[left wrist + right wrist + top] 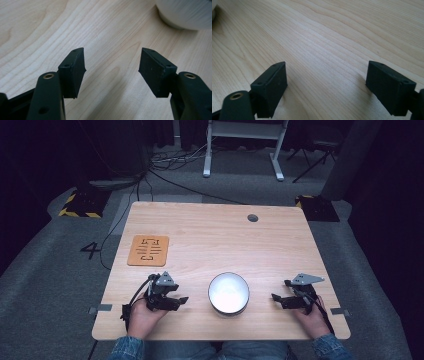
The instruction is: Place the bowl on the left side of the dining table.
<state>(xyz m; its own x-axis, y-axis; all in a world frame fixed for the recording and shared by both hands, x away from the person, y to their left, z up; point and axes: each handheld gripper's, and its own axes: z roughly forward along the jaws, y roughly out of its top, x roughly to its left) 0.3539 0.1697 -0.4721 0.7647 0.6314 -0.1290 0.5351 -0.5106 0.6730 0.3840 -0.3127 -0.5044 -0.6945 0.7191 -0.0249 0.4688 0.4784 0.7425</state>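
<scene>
A white bowl [228, 293] stands on the wooden counter [215, 240] near its near edge, between the two hands. Just left of it the left tool [181, 300] rests low on the counter, its jaws apart with bare wood between them; the bowl's rim shows at the far right of the left gripper view. To the bowl's right, a little farther off, the right tool [276, 299] also has its jaws wide apart over bare wood. An orange card [148, 250] lies farther back on the left.
</scene>
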